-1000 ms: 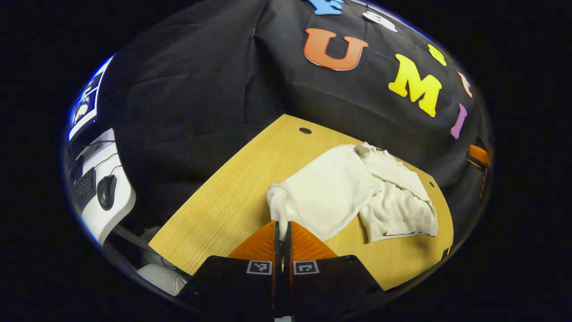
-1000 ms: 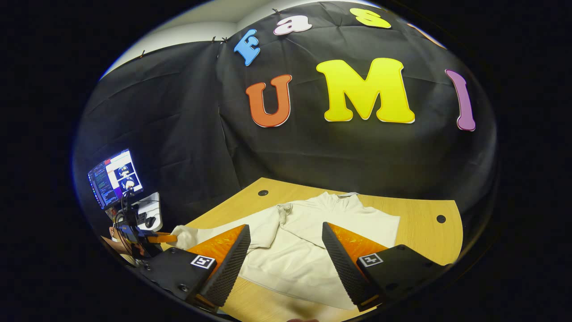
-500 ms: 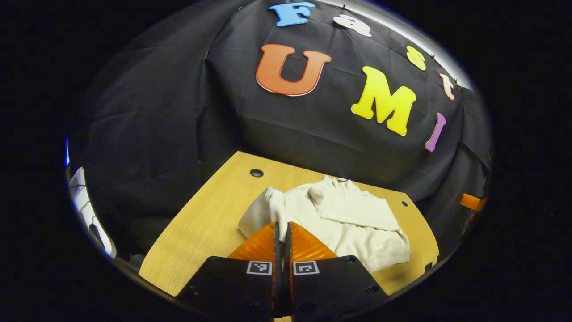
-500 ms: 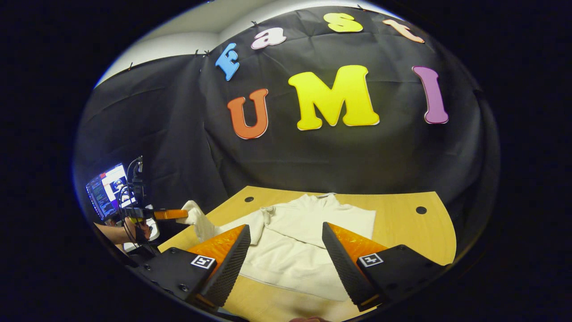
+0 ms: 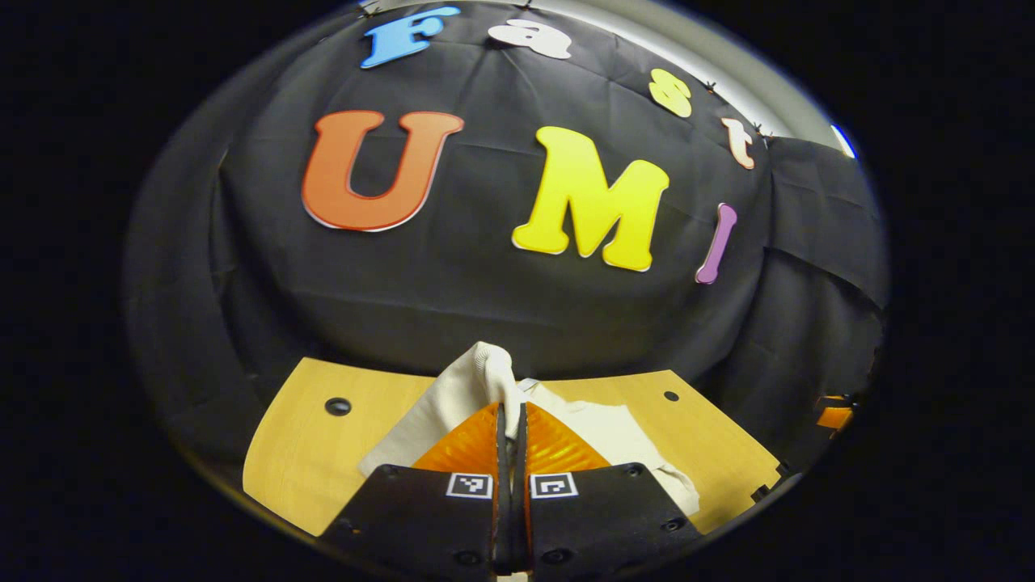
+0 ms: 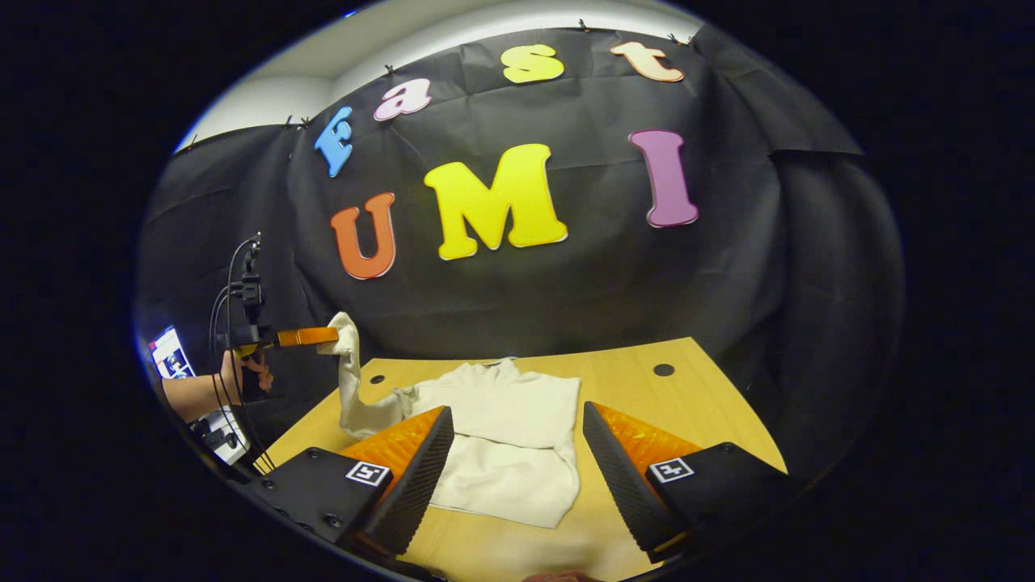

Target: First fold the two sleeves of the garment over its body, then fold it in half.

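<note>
Between the fingers of the left claw (image 5: 509,428), clenched on it, the sleeve cuff (image 5: 489,372) rides above the tabletop (image 5: 299,453). Right claw (image 6: 517,469) spread wide, grasping nothing; garment (image 6: 501,436) lies flat just ahead of it. Risk, judged: pinch is narrow, so cuff may slip out mid-swing, or the lift drags the body askew.

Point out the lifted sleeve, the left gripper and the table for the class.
lifted sleeve (image 6: 349,380), right gripper view, its hanging middle.
left gripper (image 6: 331,335), right gripper view, fingertips at the cuff.
table (image 6: 695,404), right gripper view, bare top.
</note>
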### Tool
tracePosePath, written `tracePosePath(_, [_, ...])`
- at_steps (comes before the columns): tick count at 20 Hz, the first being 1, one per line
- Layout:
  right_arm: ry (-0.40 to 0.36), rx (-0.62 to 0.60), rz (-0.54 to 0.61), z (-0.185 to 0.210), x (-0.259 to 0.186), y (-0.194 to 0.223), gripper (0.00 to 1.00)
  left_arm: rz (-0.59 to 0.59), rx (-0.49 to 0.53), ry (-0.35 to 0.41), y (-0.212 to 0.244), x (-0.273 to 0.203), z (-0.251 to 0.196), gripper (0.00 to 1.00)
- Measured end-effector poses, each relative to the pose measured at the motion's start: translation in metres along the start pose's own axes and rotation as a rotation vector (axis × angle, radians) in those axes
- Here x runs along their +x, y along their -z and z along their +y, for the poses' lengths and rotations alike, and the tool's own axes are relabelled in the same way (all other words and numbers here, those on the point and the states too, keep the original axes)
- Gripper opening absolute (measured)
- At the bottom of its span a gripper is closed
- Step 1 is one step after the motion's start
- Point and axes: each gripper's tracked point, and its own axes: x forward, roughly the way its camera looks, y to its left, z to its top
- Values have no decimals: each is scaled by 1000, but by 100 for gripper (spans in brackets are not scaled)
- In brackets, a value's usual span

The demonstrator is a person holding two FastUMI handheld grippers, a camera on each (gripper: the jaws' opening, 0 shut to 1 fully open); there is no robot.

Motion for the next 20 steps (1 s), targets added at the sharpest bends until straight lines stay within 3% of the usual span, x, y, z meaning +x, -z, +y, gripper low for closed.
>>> tracePosePath(5, [116, 38, -17, -45, -26, -3, 100, 37, 66, 155, -1, 67, -81, 3])
tracePosePath(10, [188, 29, -27, -71, -47, -9, 100, 128, 85, 265, 32, 120, -150, 3])
tracePosePath(20, [272, 34, 59, -105, -61, 13, 100, 362, 41, 302, 145, 217, -217, 3])
